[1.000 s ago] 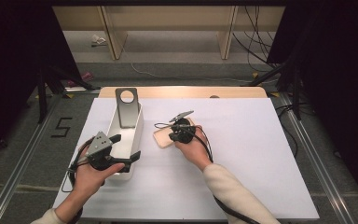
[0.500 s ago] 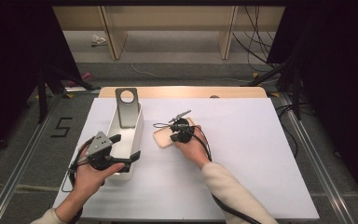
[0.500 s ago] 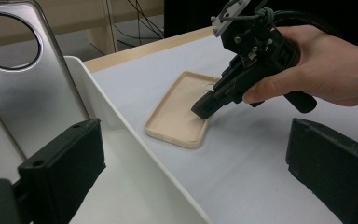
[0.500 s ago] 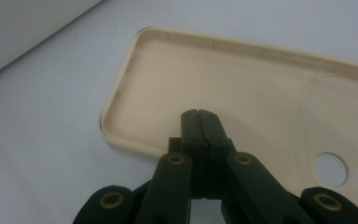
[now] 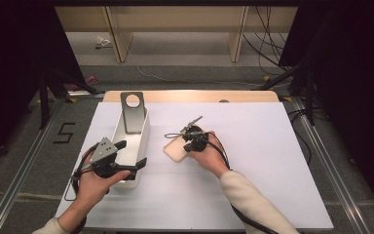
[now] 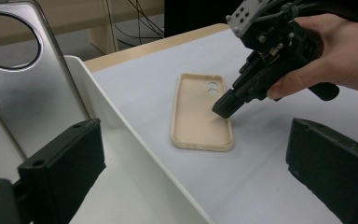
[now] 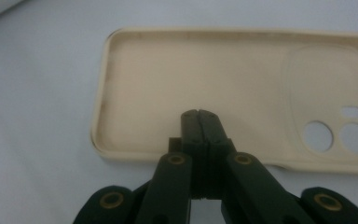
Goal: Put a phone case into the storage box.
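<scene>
Claws first: my right claw (image 7: 200,114) has its jaws pressed together, nothing between them, tips down inside the beige phone case (image 7: 205,79) near its long edge. That case lies open side up on the white counter (image 5: 253,146), just at 3 o'clock of the white bin (image 5: 143,131). My left claw (image 5: 131,153) is spread wide — straddling the bin's wall, empty. A metal plate (image 5: 132,112) leans at the bin's 12 o'clock end.

Black hand-held gripper (image 7: 199,116) with brass-coloured rivets, trailing black cable, cream sleeve (image 5: 253,202).
</scene>
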`<action>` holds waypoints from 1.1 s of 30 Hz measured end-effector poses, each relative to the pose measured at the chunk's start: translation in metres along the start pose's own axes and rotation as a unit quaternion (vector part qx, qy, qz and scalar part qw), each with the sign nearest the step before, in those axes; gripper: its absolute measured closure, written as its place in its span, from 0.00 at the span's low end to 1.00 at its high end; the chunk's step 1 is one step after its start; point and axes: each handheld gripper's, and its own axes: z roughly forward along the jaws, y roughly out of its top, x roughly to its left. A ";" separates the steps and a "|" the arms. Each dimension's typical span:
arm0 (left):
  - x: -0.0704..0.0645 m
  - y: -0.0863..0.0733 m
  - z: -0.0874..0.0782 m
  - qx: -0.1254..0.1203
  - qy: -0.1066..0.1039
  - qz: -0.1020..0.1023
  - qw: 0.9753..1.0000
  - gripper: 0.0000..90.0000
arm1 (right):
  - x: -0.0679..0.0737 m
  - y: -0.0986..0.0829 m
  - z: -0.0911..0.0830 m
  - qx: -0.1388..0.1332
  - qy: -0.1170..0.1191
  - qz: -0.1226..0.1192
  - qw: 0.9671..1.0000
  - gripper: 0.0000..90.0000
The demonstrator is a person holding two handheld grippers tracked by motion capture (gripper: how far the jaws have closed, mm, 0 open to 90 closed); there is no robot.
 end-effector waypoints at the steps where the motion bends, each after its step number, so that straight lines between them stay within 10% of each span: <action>1: 0.000 0.000 0.000 0.000 0.000 0.001 1.000 0.04 | 0.000 -0.002 -0.002 0.003 -0.001 -0.002 1.000 1.00; 22: -0.001 0.000 0.000 0.001 0.001 0.003 1.000 0.04 | -0.018 -0.039 -0.037 0.003 -0.008 -0.006 1.000 1.00; 33: -0.001 0.001 -0.001 -0.001 0.002 0.003 1.000 0.05 | 0.001 -0.030 -0.022 0.013 0.014 -0.027 0.999 1.00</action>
